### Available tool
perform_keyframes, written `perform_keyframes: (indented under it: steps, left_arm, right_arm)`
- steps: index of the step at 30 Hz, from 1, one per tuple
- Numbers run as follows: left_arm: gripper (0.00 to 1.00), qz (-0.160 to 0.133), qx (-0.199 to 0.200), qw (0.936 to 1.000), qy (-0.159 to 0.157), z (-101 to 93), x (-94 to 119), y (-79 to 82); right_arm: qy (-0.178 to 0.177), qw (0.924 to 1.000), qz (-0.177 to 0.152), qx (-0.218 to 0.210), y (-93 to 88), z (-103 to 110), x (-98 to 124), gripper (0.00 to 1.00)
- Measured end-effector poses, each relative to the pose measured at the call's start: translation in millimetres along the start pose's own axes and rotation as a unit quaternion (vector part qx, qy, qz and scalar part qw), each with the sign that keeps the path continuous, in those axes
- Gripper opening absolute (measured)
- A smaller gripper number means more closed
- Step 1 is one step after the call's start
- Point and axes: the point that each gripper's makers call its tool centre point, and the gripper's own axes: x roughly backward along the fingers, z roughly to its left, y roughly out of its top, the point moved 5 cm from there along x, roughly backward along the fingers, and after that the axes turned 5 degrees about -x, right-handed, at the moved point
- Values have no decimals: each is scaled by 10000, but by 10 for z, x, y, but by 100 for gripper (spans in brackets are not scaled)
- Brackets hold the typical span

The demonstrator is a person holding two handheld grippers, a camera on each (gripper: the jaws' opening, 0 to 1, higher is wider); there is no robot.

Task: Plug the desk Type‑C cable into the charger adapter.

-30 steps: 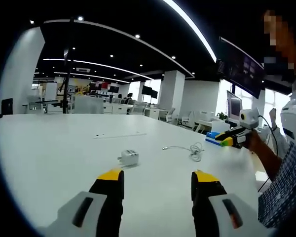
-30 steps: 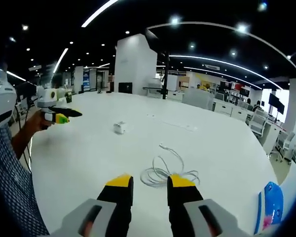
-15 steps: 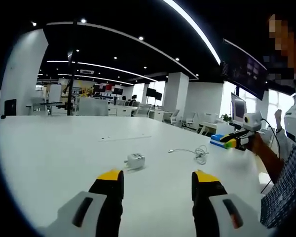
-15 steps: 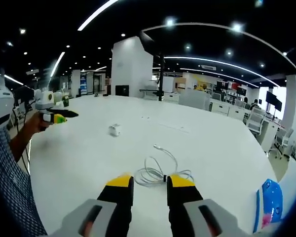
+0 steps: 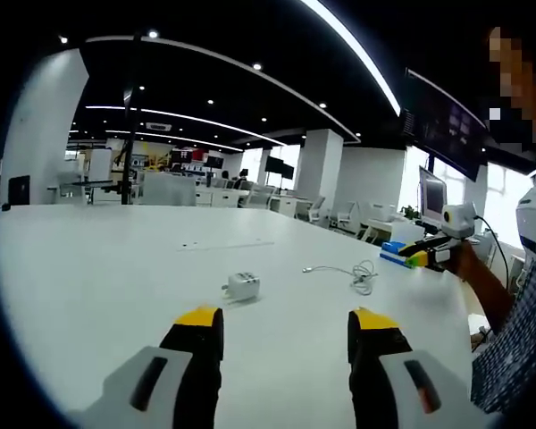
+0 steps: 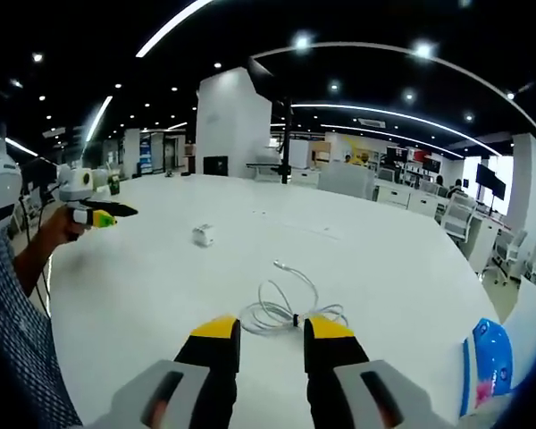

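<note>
A small white charger adapter (image 5: 242, 286) lies on the white table (image 5: 89, 268), a short way beyond my left gripper (image 5: 284, 323), which is open and holds nothing. The white Type-C cable (image 5: 357, 275) lies coiled to the adapter's right. In the right gripper view the cable coil (image 6: 281, 313) sits just past the tips of my right gripper (image 6: 271, 329), whose jaws stand open around nothing. The cable's plug end (image 6: 277, 264) points away toward the adapter (image 6: 202, 235). The right gripper (image 5: 429, 253) and the left gripper (image 6: 94, 214) each appear in the other's view.
A blue packet (image 6: 487, 362) lies near the table edge at the right gripper's right, also seen as a blue packet (image 5: 391, 248) in the left gripper view. A person's forearm (image 6: 36, 246) and checked sleeve (image 5: 509, 349) show at the sides. Office desks and chairs stand beyond the table.
The right gripper has come closer to the cable, so the coil now lies right at its tips. The left gripper view has shifted only slightly. Both grippers stay open.
</note>
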Motion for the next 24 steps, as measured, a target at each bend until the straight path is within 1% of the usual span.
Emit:
perform_keyframes:
  steps: [5, 11, 18, 20, 24]
  left_arm:
    - [56, -31, 25, 10000, 8, -8, 6, 16]
    - [56, -2, -2, 10000, 81, -4, 10, 30]
    - [56, 148, -148, 9995, 235, 26, -25, -5]
    - [55, 229, -187, 9992, 265, 47, -47, -25]
    - [55, 249, -238, 9990, 292, 96, -75, -27]
  right_arm:
    - [-28, 10000, -29, 15, 15, -13, 16, 30]
    - [-25, 10000, -35, -24, 2, -23, 30, 30]
    - [-25, 10000, 25, 46, 8, -29, 6, 31]
    - [-47, 9999, 59, 93, 17, -47, -20, 31]
    - [3, 9999, 43, 132, 55, -85, -79, 30]
